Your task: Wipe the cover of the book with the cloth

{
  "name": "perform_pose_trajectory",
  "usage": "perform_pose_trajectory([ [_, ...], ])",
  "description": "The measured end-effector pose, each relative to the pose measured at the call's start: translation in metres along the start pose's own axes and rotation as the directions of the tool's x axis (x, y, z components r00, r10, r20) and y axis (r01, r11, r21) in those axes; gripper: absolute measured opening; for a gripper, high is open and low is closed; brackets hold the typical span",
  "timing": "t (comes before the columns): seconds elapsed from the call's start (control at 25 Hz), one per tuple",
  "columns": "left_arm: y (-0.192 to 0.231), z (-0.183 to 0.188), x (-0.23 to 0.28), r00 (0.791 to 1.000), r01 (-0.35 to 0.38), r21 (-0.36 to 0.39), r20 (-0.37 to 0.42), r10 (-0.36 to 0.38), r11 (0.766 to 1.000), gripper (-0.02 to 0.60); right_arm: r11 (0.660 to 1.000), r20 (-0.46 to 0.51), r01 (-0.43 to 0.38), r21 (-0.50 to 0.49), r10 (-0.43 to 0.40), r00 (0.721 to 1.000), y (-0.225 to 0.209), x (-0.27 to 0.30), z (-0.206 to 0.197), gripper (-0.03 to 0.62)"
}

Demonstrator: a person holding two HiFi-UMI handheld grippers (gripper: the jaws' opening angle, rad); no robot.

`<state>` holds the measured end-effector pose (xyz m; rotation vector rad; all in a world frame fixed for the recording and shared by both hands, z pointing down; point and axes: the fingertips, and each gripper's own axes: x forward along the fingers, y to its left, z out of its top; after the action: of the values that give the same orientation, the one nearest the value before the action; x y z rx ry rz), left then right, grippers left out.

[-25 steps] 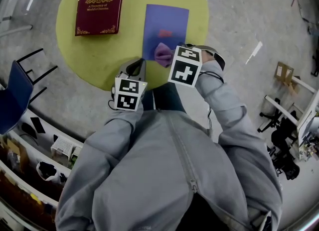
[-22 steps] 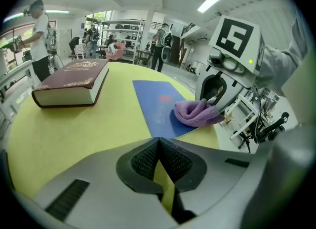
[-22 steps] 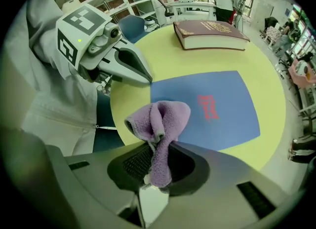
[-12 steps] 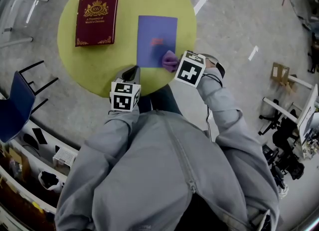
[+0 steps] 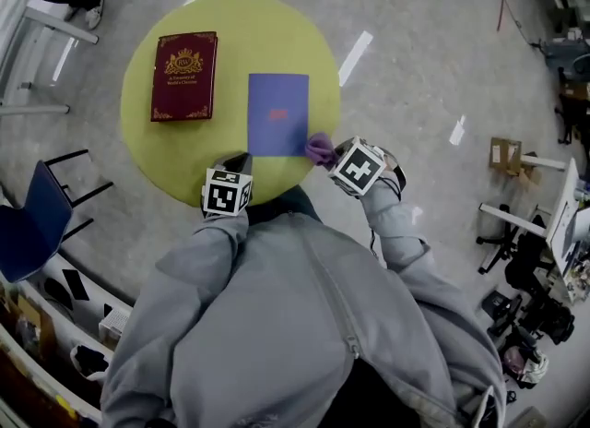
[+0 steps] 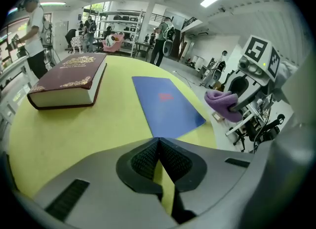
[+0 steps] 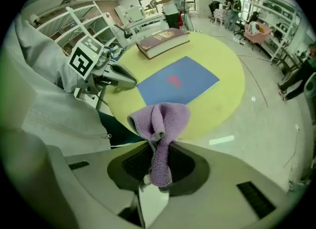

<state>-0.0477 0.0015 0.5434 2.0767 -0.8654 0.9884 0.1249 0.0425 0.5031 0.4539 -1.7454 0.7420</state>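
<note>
A thin blue book (image 5: 277, 113) lies flat in the middle of the round yellow table (image 5: 147, 149); it also shows as the blue book (image 6: 167, 105) and the blue book (image 7: 177, 82). My right gripper (image 5: 334, 155) is shut on a bunched purple cloth (image 5: 320, 148), held off the book's near right corner, past the table's edge. The purple cloth (image 7: 159, 129) hangs between its jaws. My left gripper (image 5: 238, 164) is shut and empty, over the table's near edge, left of the blue book.
A thick maroon book (image 5: 184, 76) with gold print lies on the table's left part. A blue chair (image 5: 32, 219) stands on the floor at the left. Shelves, desks and standing people show in the gripper views' background.
My right gripper has drawn the cloth off the blue cover, toward its near right corner and off the table's edge. The head view has pulled back. The left gripper stays shut.
</note>
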Motion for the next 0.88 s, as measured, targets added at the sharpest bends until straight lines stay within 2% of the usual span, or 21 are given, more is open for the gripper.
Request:
perform_pose_trajectory([
  [0.24,-0.004,0.023,-0.033,0.999,-0.027,0.022,0.038,0.027,0.999,0.017,0.991,0.168,0.082,0.102,-0.098,0.981,0.002,-0.037,0.009,0.098],
  [0.32,-0.005,0.036,-0.046,0.997,-0.037,0.029,0.069,0.035,0.999,0.017,0.986,0.247,0.106,0.126,-0.135,0.96,0.002,-0.053,0.022,0.098],
  [0.44,-0.004,0.069,-0.066,0.987,-0.063,0.047,0.152,0.055,0.997,0.017,0.974,0.364,0.166,0.152,-0.212,0.907,-0.008,-0.084,0.048,0.098],
  [0.52,-0.003,0.095,-0.081,0.973,-0.098,0.084,0.219,0.078,0.992,0.017,0.958,0.444,0.226,0.175,-0.282,0.851,-0.018,-0.111,0.066,0.098],
  [0.68,-0.017,0.14,-0.118,0.933,-0.156,0.144,0.348,0.098,0.977,0.017,0.914,0.572,0.332,0.232,-0.404,0.714,-0.024,-0.166,0.092,0.098],
  [0.76,-0.027,0.167,-0.139,0.9,-0.178,0.157,0.426,0.096,0.971,0.017,0.892,0.635,0.366,0.266,-0.448,0.629,-0.026,-0.197,0.105,0.098],
  [0.88,-0.043,0.211,-0.174,0.834,-0.206,0.17,0.546,0.082,0.964,0.017,0.862,0.722,0.381,0.334,-0.494,0.485,-0.027,-0.245,0.123,0.098],
])
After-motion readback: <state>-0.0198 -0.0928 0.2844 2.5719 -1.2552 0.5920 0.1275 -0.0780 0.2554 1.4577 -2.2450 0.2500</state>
